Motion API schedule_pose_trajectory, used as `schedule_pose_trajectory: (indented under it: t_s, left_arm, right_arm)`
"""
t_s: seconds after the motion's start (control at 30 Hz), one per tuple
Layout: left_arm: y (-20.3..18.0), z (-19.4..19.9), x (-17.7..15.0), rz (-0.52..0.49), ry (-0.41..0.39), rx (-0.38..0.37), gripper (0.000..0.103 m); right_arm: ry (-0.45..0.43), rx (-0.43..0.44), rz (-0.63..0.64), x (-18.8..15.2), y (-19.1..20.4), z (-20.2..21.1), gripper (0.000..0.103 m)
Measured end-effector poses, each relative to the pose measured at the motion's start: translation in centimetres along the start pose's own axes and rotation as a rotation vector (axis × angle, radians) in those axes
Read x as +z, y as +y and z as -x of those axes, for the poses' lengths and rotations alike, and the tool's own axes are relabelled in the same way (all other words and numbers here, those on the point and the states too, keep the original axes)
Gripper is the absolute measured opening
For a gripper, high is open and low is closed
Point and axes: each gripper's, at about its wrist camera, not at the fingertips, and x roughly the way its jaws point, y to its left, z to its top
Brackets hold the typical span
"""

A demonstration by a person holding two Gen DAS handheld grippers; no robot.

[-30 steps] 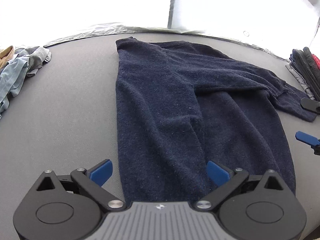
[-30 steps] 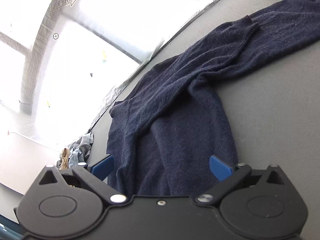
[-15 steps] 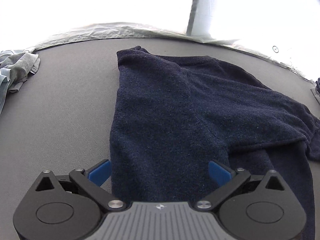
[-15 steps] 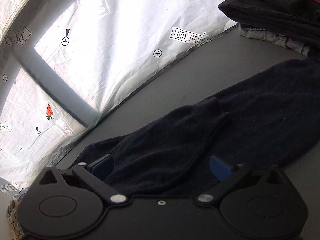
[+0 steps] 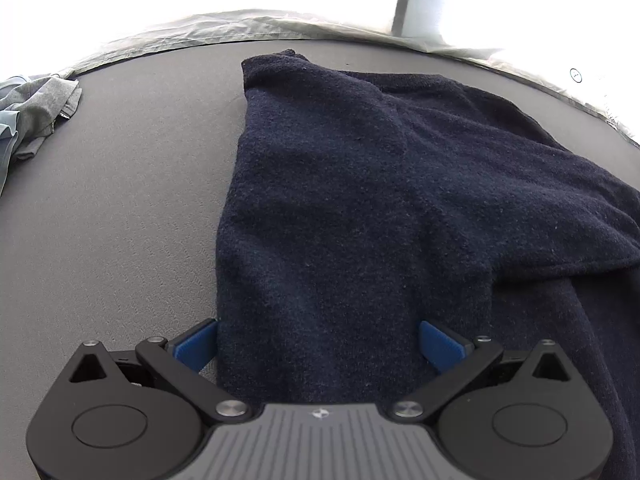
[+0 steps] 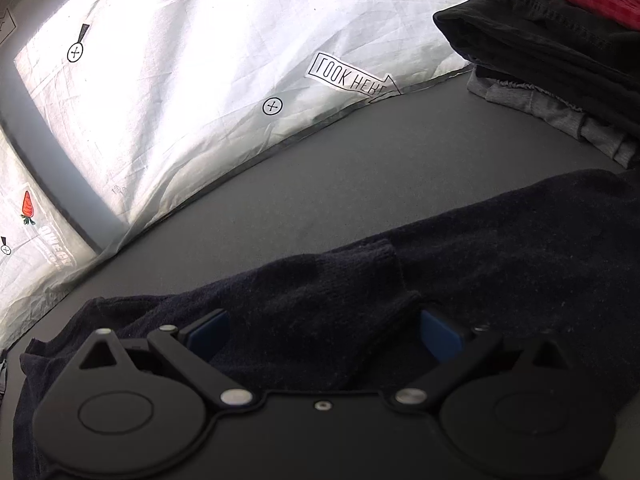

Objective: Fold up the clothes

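Navy sweater [image 5: 360, 208] lies mid-worktop, long axis running away from the left gripper [image 5: 318, 344]; its near hem sits between those spread fingers. Right gripper [image 6: 324, 336], also open, straddles a sleeve.

Dark navy sweater [image 5: 360, 208] on a plain grey table [image 5: 112, 220]. Black and red folded clothes [image 6: 560, 40]; white backdrop sheet [image 6: 200, 80] printed with an orange carrot [image 6: 27, 206].
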Motion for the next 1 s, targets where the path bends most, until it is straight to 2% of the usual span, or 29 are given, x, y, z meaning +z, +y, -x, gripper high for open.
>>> schedule_pose_trajectory:
  t_s: [0.07,0.13,0.2,0.23,0.27,0.3,0.47,0.67,0.77,0.9,1.0]
  left_arm:
    - [0.0,0.1,-0.2,0.001,-0.012,0.000,0.103]
    - [0.0,0.1,-0.4,0.004,-0.025,0.001,0.103]
    - [0.0,0.2,-0.5,0.007,-0.032,0.004,0.103]
    - [-0.1,0.2,-0.5,0.009,-0.035,0.005,0.103]
    - [-0.1,0.2,-0.5,0.011,-0.037,0.006,0.103]
    - [-0.1,0.2,-0.5,0.011,-0.032,0.006,0.103]
    - [-0.1,0.2,-0.3,0.014,-0.020,0.007,0.103]
    - [-0.1,0.3,-0.8,0.016,-0.051,0.003,0.103]
    - [0.4,1.0,-1.3,0.023,-0.038,-0.017,0.103]
    - [1.7,2.8,-3.3,0.103,-0.018,-0.067,0.103]
    - [2.6,4.7,-5.7,0.098,-0.027,-0.046,0.103]
  right_arm:
    - [0.002,-0.009,-0.060,0.8,-0.3,-0.3,0.095]
    - [0.018,-0.014,-0.105,1.8,-0.5,-0.7,0.085]
    - [0.036,-0.032,-0.091,2.6,-0.1,-1.1,0.052]
    - [0.047,-0.035,-0.073,2.8,0.2,-1.2,0.044]
    - [0.053,-0.022,-0.062,3.0,0.4,-1.2,0.031]
    - [0.046,-0.004,-0.056,3.1,0.7,-1.0,0.027]
    - [-0.018,0.125,-0.035,3.0,2.9,1.7,0.019]
    - [0.005,0.322,0.076,0.4,7.8,5.5,0.018]
    - [0.056,0.419,0.065,-2.2,9.8,7.0,0.018]
    - [0.201,0.563,0.014,-7.6,12.0,9.4,0.017]
    - [0.317,0.637,0.074,-11.5,13.8,11.3,0.016]
